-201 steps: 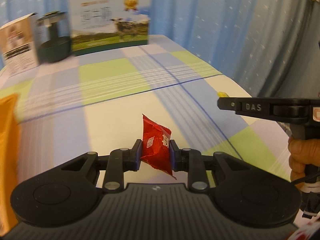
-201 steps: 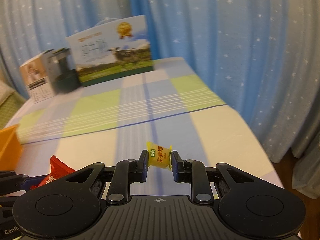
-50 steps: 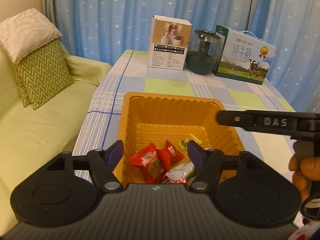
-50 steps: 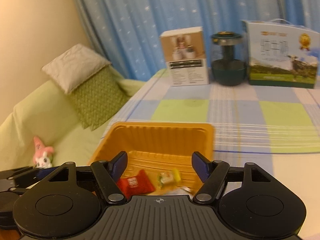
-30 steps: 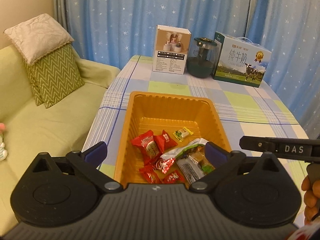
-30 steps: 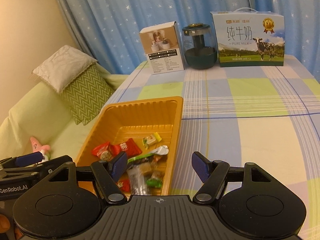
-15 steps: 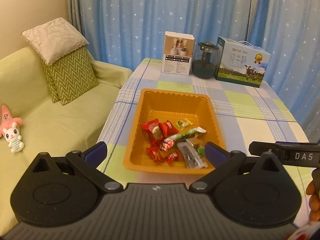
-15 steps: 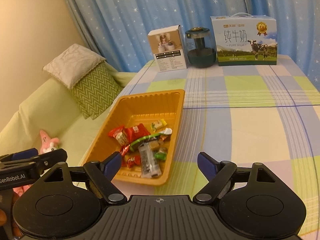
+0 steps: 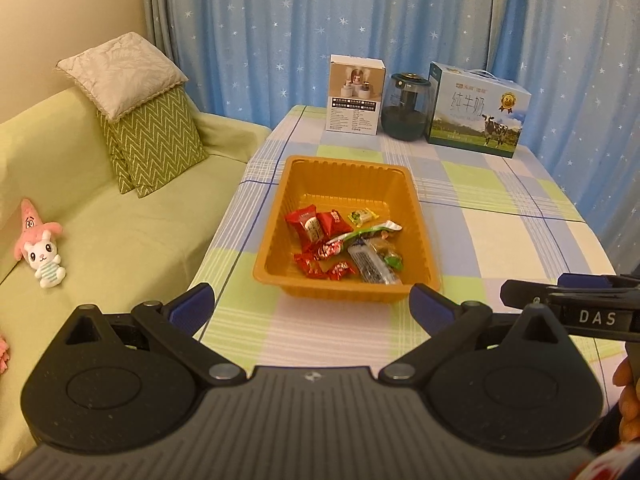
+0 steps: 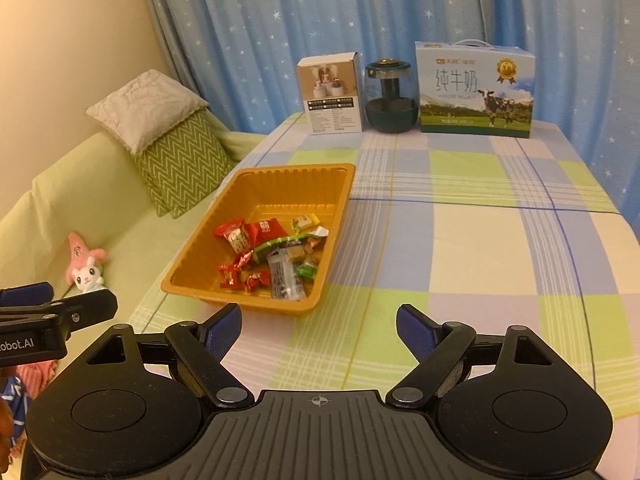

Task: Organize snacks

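While both grippers hang with jaws spread wide and nothing between them, the snacks (image 9: 343, 243) sit gathered in an orange tray (image 9: 348, 170) on the checked tablecloth (image 10: 472, 240).

Left gripper (image 9: 312, 304) and right gripper (image 10: 319, 326) stand at the table's near edge, apart from the tray. Red packets (image 10: 244, 234) lie in the tray's middle, a clear wrapper (image 10: 285, 280) toward its near wall. At the far edge stand a white box (image 9: 355, 94), a dark jar (image 9: 406, 106) and a milk carton (image 9: 478, 109).
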A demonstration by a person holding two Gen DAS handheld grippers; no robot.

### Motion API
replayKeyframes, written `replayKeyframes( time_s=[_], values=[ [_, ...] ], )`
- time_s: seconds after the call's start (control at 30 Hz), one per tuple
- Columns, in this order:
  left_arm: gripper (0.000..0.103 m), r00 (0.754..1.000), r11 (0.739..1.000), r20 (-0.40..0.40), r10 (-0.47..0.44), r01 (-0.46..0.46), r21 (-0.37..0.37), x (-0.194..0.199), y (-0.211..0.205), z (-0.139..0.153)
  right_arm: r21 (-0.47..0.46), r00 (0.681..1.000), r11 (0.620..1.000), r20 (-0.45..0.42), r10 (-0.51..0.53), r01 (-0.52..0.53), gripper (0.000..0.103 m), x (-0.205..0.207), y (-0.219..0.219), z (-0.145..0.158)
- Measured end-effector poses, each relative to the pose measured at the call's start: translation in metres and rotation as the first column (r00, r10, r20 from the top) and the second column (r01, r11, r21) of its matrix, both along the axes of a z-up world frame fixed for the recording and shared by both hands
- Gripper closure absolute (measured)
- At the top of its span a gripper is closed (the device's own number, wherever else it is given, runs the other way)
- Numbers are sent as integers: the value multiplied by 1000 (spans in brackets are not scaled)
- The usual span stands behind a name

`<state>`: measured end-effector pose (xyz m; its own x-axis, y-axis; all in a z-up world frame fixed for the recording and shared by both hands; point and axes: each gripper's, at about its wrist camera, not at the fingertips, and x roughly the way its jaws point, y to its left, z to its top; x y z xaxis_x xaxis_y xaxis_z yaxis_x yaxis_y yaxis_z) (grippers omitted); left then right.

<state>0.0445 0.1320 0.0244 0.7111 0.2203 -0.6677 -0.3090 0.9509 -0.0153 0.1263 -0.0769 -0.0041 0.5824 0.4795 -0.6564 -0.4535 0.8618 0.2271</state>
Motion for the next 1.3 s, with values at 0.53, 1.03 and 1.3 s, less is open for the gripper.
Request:
replayKeyframes(
  time_s=[0.53,1.03,1.3],
  values=[
    [0,1000,1000,14,-15,15,-16,-49,-17,6,-9,999,1000,28,-26,26,19,-63,-18,12],
    [0,998,998,20,-67,66,18,-68,-48,12,-10,997,998,44,-64,65,19,-96,-51,20],
    [0,998,998,18,-67,66,20,-67,-49,9,-10,997,998,46,-67,67,19,-96,-52,22]
  ],
)
